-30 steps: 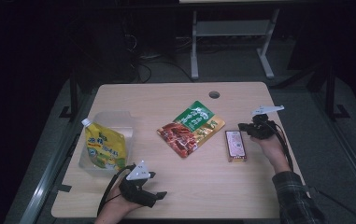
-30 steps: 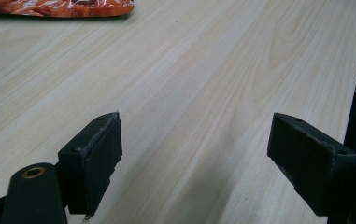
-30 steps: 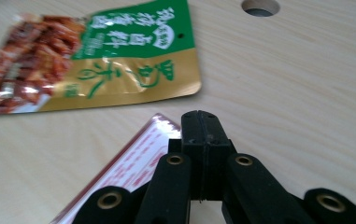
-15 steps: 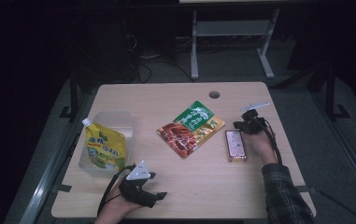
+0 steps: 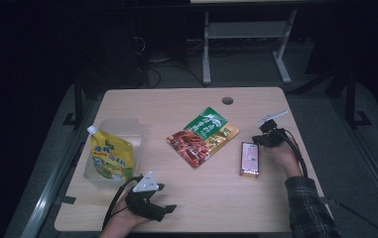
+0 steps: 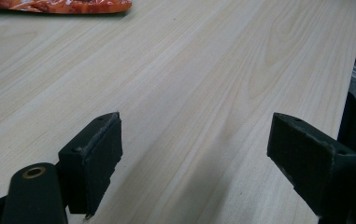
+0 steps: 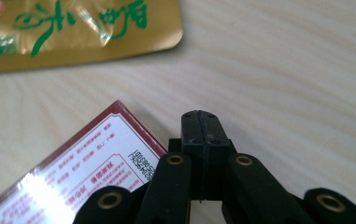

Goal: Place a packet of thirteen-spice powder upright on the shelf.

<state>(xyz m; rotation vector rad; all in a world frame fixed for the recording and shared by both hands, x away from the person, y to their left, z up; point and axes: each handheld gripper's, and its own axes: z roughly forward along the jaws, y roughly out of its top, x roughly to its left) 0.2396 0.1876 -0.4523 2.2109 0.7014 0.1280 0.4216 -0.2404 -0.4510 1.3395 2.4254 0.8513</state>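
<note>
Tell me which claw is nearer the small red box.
Right. The right claw sits just beside the small red box; the left claw rests far off near the table's front edge.

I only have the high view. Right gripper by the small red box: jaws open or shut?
Observer: Shut. In the right gripper view the right gripper has its jaws pressed together, nothing between them.
Operator: Touching the box?
Observer: The tip sits just beside a corner of the red box; contact I cannot tell.
Operator: Left one?
Observer: The left gripper is open, its jaws wide apart over bare table.
</note>
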